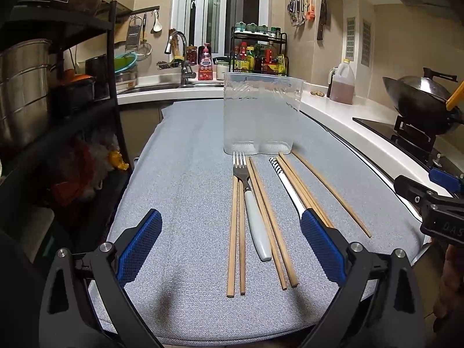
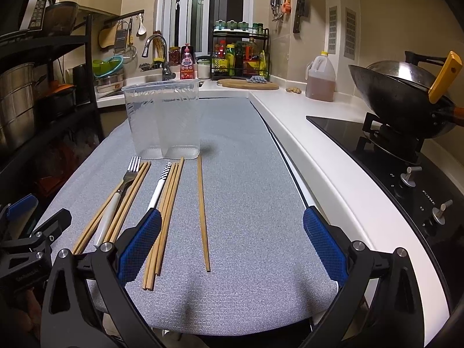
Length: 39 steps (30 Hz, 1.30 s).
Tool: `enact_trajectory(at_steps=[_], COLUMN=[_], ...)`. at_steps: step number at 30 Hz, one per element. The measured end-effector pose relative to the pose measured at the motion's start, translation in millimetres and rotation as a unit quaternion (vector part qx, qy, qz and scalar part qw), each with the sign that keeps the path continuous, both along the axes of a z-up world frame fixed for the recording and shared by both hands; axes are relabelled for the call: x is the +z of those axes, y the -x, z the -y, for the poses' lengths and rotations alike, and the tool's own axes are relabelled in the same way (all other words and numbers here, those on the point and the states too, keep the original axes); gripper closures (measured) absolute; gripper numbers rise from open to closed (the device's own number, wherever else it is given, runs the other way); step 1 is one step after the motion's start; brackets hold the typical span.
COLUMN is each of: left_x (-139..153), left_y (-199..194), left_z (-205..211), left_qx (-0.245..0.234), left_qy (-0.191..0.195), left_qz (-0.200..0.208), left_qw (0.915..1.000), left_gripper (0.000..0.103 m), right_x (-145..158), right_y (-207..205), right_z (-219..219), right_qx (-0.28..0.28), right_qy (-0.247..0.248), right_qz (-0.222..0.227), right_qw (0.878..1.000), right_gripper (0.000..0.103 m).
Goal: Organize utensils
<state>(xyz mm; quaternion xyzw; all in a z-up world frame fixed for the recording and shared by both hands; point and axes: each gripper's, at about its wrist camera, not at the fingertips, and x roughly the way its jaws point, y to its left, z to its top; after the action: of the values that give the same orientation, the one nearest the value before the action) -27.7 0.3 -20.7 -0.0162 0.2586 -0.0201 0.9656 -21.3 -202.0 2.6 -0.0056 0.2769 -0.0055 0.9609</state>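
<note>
Left wrist: left gripper (image 1: 231,240) jaws spread, empty; fork (image 1: 250,200) between them. Right wrist: right gripper (image 2: 232,240) jaws spread, lone chopstick (image 2: 203,214) between.

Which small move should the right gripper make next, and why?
Probably lower the right gripper onto the lone chopstick: it lies apart from the bundles, between the open fingers, and the clear container stands empty.
</note>
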Motion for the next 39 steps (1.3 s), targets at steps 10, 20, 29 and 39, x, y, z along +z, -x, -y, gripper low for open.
enact_trajectory(at_steps=[10, 20, 29, 39], left_x=[0.0, 0.6, 2.6, 3.0], left_y=[0.9, 1.3, 1.7, 0.8], left_z=[1.3, 1.8, 3.1, 4.4], left_qx=[-0.002, -0.001, -0.004, -0.003], left_qy=[-0.001, -0.001, -0.002, -0.003], left_qz=[0.001, 0.002, 0.006, 0.006], left_qw=[1.0000, 1.0000, 1.0000, 1.0000], left_gripper=[0.009, 0.009, 0.009, 0.010], right_x=[-0.3, -0.5, -0.6, 0.8], right_y=[0.3, 1.3, 1.7, 2.1], right_z=[-0.2, -2.1, -3.1, -3.8], right_qx=[0.001, 0.001, 0.001, 0.002], right_qy=[0.000, 0.001, 0.003, 0.008], right_qz=[0.000, 0.001, 0.002, 0.006], right_qw=[1.000, 1.000, 1.000, 1.000], right_gripper=[0.007, 0.007, 0.007, 0.007])
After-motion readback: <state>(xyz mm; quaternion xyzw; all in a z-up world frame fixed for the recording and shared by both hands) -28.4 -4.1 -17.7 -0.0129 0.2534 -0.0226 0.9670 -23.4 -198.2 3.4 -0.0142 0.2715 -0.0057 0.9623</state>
